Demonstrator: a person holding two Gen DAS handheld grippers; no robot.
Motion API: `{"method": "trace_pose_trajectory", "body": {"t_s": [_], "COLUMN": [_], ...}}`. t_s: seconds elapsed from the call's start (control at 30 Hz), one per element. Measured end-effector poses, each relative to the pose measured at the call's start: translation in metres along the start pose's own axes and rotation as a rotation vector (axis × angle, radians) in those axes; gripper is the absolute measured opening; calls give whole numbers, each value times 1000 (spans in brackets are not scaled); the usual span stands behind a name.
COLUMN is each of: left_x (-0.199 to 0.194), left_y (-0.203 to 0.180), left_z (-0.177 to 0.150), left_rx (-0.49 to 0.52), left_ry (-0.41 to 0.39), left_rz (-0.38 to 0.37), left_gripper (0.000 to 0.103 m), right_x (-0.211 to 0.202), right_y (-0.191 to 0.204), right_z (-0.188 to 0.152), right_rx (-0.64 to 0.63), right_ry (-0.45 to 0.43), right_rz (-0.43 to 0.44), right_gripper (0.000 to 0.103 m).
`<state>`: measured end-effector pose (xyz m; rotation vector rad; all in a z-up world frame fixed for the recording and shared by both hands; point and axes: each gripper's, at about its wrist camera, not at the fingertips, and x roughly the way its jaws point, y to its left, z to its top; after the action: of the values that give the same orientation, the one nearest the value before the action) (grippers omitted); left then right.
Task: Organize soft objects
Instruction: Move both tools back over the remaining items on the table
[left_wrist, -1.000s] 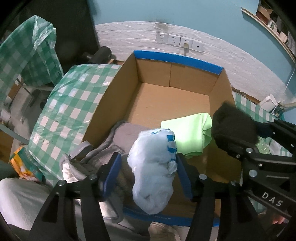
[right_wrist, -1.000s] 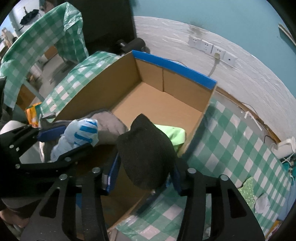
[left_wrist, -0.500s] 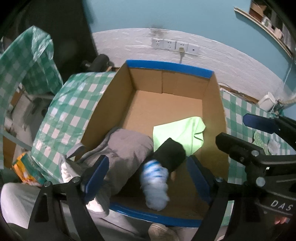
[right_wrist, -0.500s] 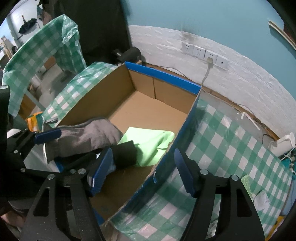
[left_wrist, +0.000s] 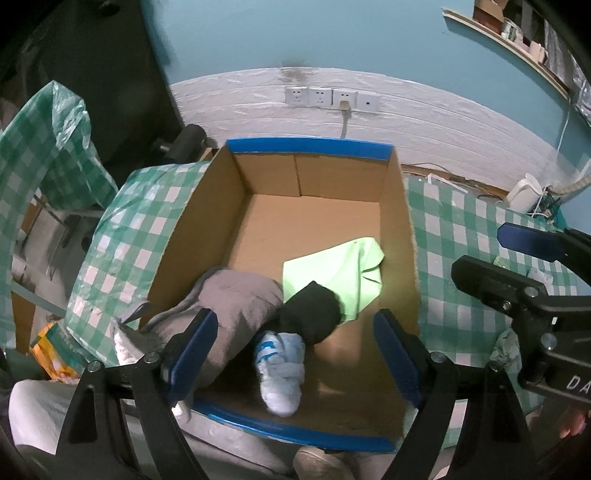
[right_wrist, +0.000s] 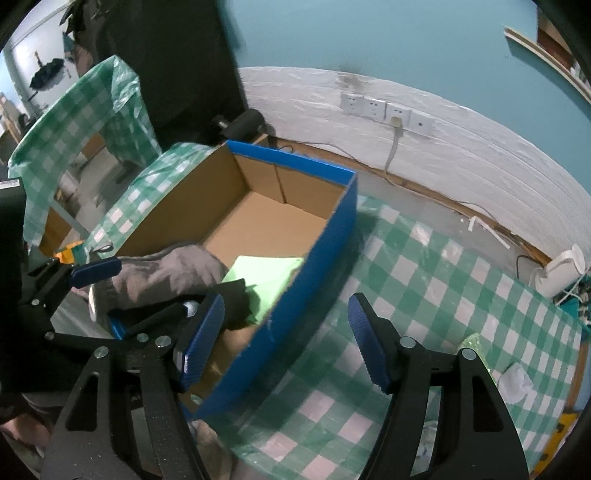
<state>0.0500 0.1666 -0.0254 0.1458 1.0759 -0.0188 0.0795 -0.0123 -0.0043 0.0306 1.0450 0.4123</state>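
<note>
A cardboard box (left_wrist: 207, 221) with blue-taped rims stands on the green checked table; it also shows in the right wrist view (right_wrist: 314, 266). Inside lie a grey garment (left_wrist: 236, 306), a black sock roll (left_wrist: 314, 314), a white-and-blue sock roll (left_wrist: 282, 373) and a light green cloth (left_wrist: 340, 273). My left gripper (left_wrist: 291, 358) is open and empty above the box's near end. My right gripper (right_wrist: 286, 339) is open and empty over the box's right wall, beside the table. The green cloth (right_wrist: 266, 273) and grey garment (right_wrist: 166, 273) show in the right wrist view too.
The checked tablecloth (right_wrist: 443, 295) stretches right of the box, with a white kettle (right_wrist: 561, 273) at its far edge and small crumpled items (right_wrist: 517, 380) near the right. A wall with sockets (left_wrist: 332, 99) lies behind. A covered chair (left_wrist: 44, 147) stands at left.
Both grippers opened and let go of their sock rolls, which dropped into the box's near end. Both grippers have since pulled back and up; the right one moved right.
</note>
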Motion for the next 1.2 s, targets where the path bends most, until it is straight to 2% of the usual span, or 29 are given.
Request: {"method": "trace_pose_trajectory", "body": {"t_s": [0.67,1.2], "left_x": [-11,3], "left_y": [-65,-144], "left_z": [3,-11], "left_rx": [110,275], "left_ry": [-31,21], "left_rz": [-64,-88], "left_gripper": [87,87], "right_x": [-21,-36], "right_y": [-79,-150], "right_z": [-44,-79], "right_rx": [133,235], "right_ry": [35,53], "right_rz": [-108,-224], "right_gripper": [70,70]}}
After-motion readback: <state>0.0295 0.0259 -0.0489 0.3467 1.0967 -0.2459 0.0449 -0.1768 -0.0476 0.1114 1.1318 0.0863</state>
